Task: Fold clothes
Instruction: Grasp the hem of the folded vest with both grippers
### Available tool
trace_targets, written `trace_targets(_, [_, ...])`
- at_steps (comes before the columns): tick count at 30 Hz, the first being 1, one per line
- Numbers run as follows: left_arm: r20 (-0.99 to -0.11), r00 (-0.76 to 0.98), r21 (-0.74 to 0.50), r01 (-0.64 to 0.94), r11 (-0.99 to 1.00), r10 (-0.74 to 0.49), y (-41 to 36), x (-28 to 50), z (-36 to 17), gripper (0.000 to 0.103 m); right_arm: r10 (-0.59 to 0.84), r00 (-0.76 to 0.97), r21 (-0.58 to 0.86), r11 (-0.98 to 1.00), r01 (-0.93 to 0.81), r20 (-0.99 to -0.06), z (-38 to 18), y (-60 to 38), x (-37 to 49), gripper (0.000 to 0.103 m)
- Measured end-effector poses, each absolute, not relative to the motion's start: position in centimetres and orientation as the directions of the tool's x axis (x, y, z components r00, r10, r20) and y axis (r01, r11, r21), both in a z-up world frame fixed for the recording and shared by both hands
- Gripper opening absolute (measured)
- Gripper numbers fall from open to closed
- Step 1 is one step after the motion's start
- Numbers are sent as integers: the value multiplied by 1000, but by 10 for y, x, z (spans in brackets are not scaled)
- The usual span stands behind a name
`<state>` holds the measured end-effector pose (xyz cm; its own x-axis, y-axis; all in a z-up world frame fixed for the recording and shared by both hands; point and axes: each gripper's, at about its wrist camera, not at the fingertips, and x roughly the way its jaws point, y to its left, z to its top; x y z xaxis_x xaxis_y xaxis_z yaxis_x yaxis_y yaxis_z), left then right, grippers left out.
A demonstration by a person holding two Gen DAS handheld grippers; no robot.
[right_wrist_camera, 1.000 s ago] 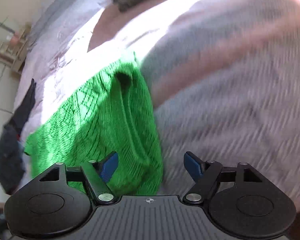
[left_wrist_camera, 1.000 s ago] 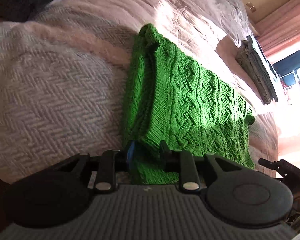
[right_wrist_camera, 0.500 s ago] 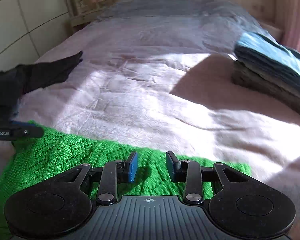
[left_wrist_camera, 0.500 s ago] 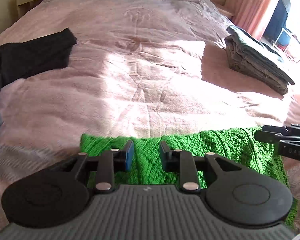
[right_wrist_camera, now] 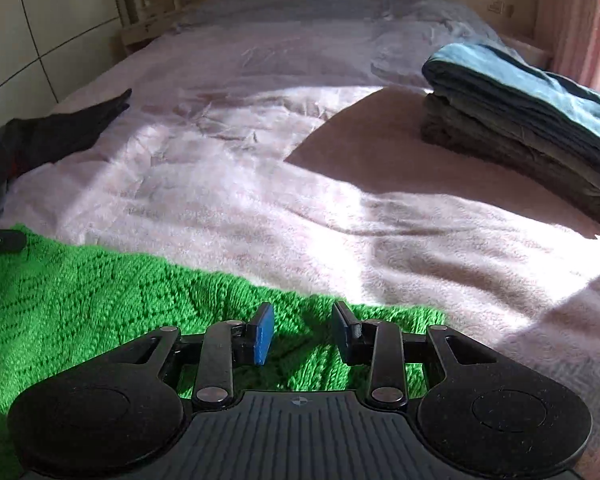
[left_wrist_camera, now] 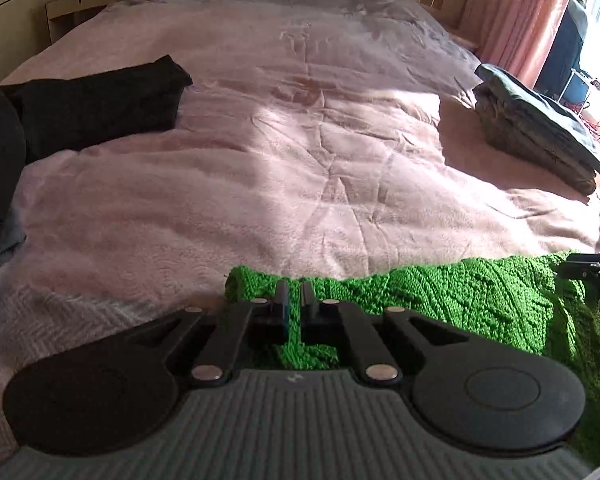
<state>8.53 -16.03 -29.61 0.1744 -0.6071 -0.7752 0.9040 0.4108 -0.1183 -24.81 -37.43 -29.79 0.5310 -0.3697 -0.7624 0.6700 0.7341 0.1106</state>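
A green cable-knit sweater (left_wrist_camera: 472, 300) lies across the near edge of a pink bed (left_wrist_camera: 300, 152). My left gripper (left_wrist_camera: 294, 294) is shut on the sweater's far edge near its left end, with green knit pinched between the pads. In the right wrist view the sweater (right_wrist_camera: 100, 296) spreads to the left. My right gripper (right_wrist_camera: 302, 320) is partly open, and its jaws straddle the sweater's far edge near the right end without clamping it. The right gripper's tip (left_wrist_camera: 588, 270) shows at the right edge of the left wrist view.
A stack of folded grey and blue clothes (right_wrist_camera: 532, 128) sits on the bed's right side, also in the left wrist view (left_wrist_camera: 540, 124). Dark unfolded clothes (left_wrist_camera: 92, 108) lie at the left. Pink curtains (left_wrist_camera: 516, 16) hang at the far right.
Both grippers swung from looking down at the sweater to facing along the bed at its far edge. The left gripper closed on the knit; the right narrowed, then opened a little.
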Motion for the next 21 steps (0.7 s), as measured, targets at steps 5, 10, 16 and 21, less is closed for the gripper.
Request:
trace_targets(5, [-800, 173, -124, 889, 441, -574, -160, 94, -326, 3, -373, 456, 77, 700, 710, -808, -336, -393, -256, 36])
trace_targets(10, [-763, 177, -185, 862, 472, -622, -143, 94, -312, 4, -377, 493, 115, 693, 712, -784, -324, -391, -269, 36])
trace_targets(16, [-746, 177, -172, 881, 442, -642, -143, 96, -324, 3, -376, 541, 143, 708, 692, -752, -332, -388, -284, 36])
trace_targets(21, [-718, 192, -156, 892, 425, -668, -126, 71, -283, 5, -453, 501, 70, 686, 725, -737, -291, -358, -291, 36])
